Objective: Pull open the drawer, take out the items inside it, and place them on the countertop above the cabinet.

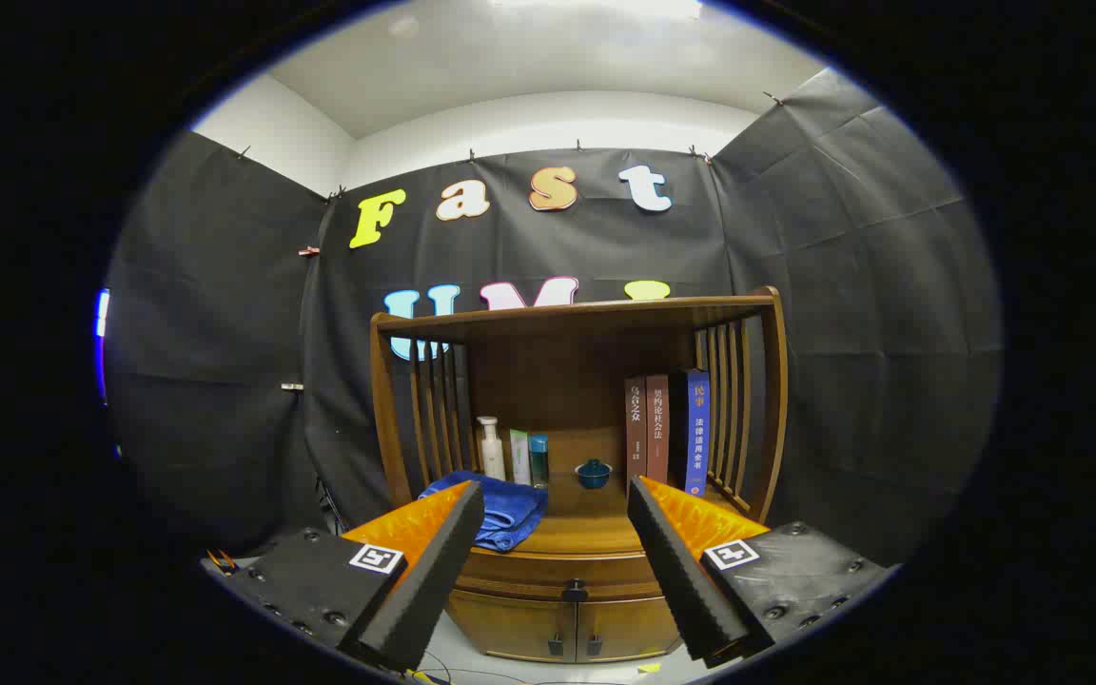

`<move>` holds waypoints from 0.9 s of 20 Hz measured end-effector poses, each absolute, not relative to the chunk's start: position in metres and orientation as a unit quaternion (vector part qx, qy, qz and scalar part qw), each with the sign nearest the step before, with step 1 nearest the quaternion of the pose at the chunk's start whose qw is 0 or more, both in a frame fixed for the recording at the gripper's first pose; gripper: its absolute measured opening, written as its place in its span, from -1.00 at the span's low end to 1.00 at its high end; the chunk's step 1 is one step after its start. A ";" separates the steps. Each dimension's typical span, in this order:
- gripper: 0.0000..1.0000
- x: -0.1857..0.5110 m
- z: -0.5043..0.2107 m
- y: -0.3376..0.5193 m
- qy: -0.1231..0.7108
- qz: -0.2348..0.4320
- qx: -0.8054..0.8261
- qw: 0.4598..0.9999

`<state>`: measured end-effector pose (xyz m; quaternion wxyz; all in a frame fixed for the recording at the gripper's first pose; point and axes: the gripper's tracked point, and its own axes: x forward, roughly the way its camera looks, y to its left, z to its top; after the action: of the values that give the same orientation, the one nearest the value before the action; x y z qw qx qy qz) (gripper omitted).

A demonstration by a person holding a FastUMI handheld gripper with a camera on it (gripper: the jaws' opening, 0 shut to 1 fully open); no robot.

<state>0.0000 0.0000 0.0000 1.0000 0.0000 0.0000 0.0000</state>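
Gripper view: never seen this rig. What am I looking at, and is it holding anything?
A person carries a handheld two-finger gripper, and the camera rides on it, looking forward along the two fingers at the bottom. The jaws are open and hold nothing.

Ahead, beyond the fingers, stands a wooden cabinet with slatted sides. Its countertop carries a folded blue towel, three bottles, a small blue lidded pot and three upright books. Below the countertop is the drawer with a dark knob, closed, and under it two small doors. Black cloth walls the booth.
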 end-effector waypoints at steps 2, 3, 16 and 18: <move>0.98 0.001 0.000 0.000 0.000 0.000 -0.001 1.000; 0.98 0.001 -0.001 -0.001 0.002 -0.002 -0.003 1.000; 0.98 0.006 0.004 -0.007 -0.003 -0.002 -0.006 1.000; 0.98 0.006 0.003 -0.009 -0.001 -0.005 -0.006 1.000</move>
<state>0.0058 -0.0092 0.0033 1.0000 -0.0060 -0.0011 -0.0051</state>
